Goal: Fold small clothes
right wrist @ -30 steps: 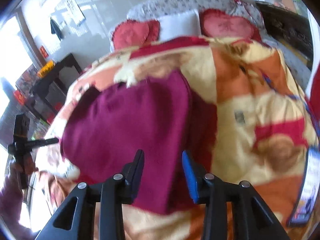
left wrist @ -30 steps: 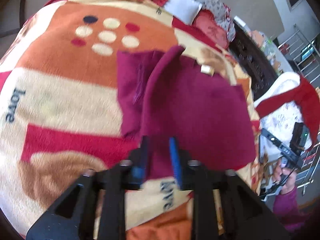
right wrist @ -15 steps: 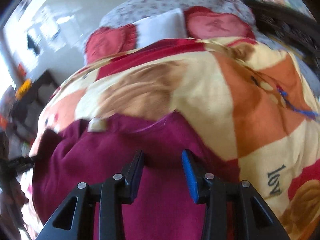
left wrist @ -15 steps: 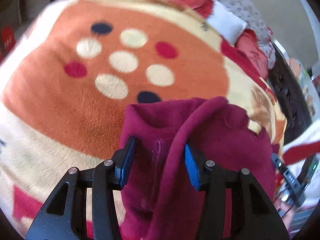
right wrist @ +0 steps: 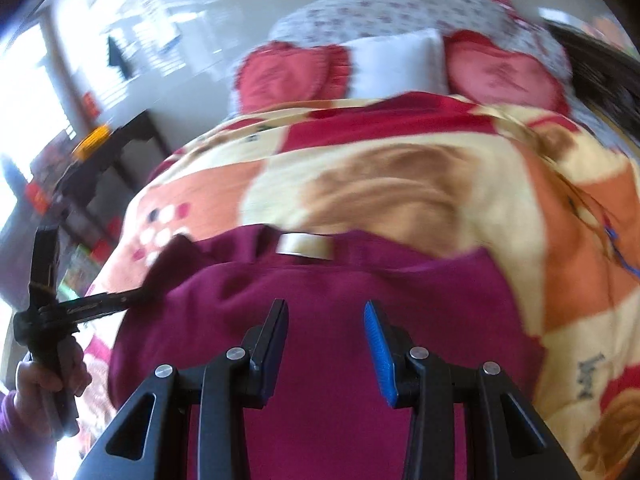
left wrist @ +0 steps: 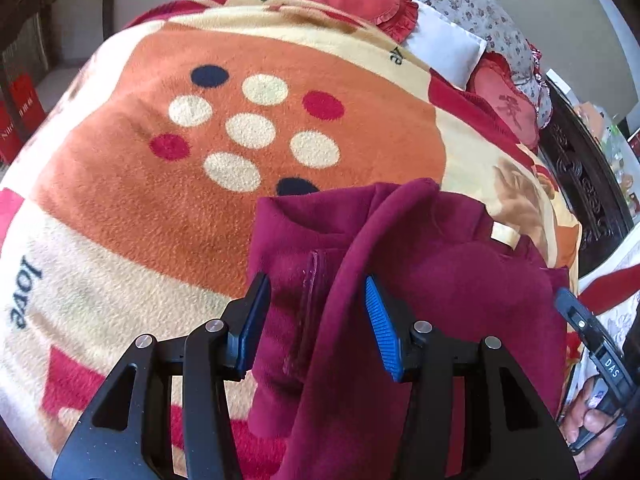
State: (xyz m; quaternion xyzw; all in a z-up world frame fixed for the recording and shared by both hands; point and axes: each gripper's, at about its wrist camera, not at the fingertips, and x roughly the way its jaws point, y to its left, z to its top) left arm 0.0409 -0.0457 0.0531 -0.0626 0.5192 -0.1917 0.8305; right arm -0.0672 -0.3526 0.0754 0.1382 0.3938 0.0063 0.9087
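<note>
A home bedroom: a bed under a patterned fleece blanket (left wrist: 120,200), red heart-shaped cushions (right wrist: 288,76), a white pillow (right wrist: 396,64) and dark carved wooden furniture (left wrist: 584,196).

Black claw (left wrist: 318,320) arms, silver screws (blue ribbed pads (left wrist: 380,328)), magenta sleeve (right wrist: 8,420)

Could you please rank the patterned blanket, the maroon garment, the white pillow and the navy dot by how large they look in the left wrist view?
1. Patterned blanket
2. Maroon garment, though being closest to the camera enlarges it
3. White pillow
4. Navy dot
</note>
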